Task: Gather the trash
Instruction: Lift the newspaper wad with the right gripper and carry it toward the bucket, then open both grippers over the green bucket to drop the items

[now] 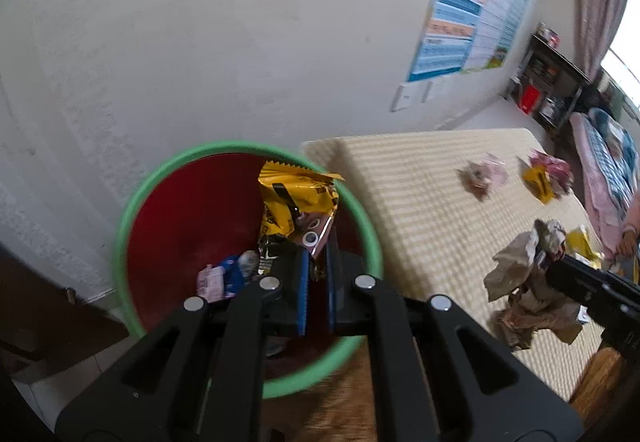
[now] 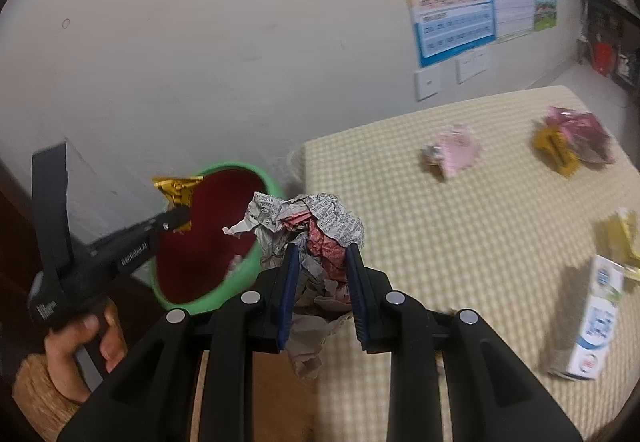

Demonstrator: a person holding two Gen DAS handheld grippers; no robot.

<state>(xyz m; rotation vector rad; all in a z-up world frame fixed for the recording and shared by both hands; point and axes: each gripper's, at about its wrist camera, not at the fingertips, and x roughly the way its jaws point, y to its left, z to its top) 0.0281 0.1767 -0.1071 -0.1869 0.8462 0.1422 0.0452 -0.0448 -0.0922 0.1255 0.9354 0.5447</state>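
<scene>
A bin with a green rim point(image 1: 132, 209) and a red inside stands below the table's left end. My left gripper point(image 1: 317, 248) hangs over its mouth, shut on a yellow snack wrapper point(image 1: 296, 197) that sticks up from the fingertips. Small pink and blue wrappers point(image 1: 224, 278) lie at the bin's bottom. My right gripper point(image 2: 322, 248) is shut on a crumpled newspaper wad point(image 2: 320, 217) and hovers over the table's left edge, just right of the bin point(image 2: 256, 266). The right wrist view also shows the left gripper point(image 2: 180, 217) holding the yellow wrapper point(image 2: 176, 187), with a hand point(image 2: 80, 342) on its handle.
The table's checked yellow cloth point(image 2: 440, 222) carries a pink wrapper point(image 2: 452, 153), a yellow and red wrapper pile point(image 2: 568, 145), a milk carton point(image 2: 592, 322) and a yellow packet point(image 2: 624, 238). A white wall runs close behind bin and table.
</scene>
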